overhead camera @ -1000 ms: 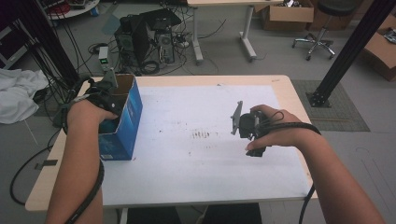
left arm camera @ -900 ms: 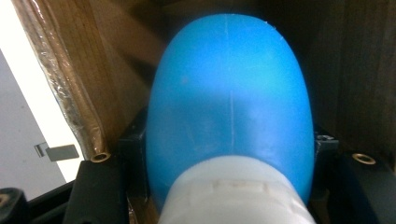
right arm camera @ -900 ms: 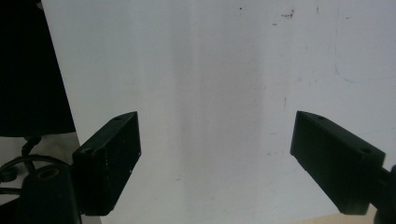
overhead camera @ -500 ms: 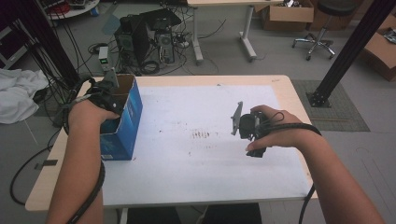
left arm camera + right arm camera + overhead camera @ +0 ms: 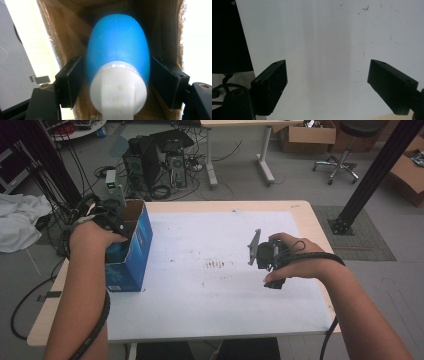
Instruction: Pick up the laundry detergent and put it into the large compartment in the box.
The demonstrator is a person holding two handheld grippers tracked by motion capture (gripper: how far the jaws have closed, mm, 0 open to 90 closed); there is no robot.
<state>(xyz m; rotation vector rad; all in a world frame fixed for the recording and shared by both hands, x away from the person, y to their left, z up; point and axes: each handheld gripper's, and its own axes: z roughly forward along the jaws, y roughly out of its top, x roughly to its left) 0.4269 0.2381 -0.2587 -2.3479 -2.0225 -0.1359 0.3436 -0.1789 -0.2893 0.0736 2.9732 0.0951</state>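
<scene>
A blue cardboard box (image 5: 139,245) stands open at the table's left edge. My left gripper (image 5: 117,82) reaches down into it, jaws pressed on both sides of a rounded blue bottle (image 5: 117,42) with a white cap (image 5: 118,87). In the high view the left hand (image 5: 90,237) covers the box's opening. My right gripper (image 5: 270,267) hovers over the white sheet (image 5: 200,290) at the table's right, pointing down. In the right gripper view, the right gripper (image 5: 328,82) is open, with nothing but bare sheet between its jaws.
The box's brown inner walls (image 5: 62,37) close in tightly around the bottle. Small dark specks (image 5: 216,265) mark the sheet's middle. The wooden table edge (image 5: 47,320) frames the sheet. Computers and cables (image 5: 155,160) lie on the floor beyond the table.
</scene>
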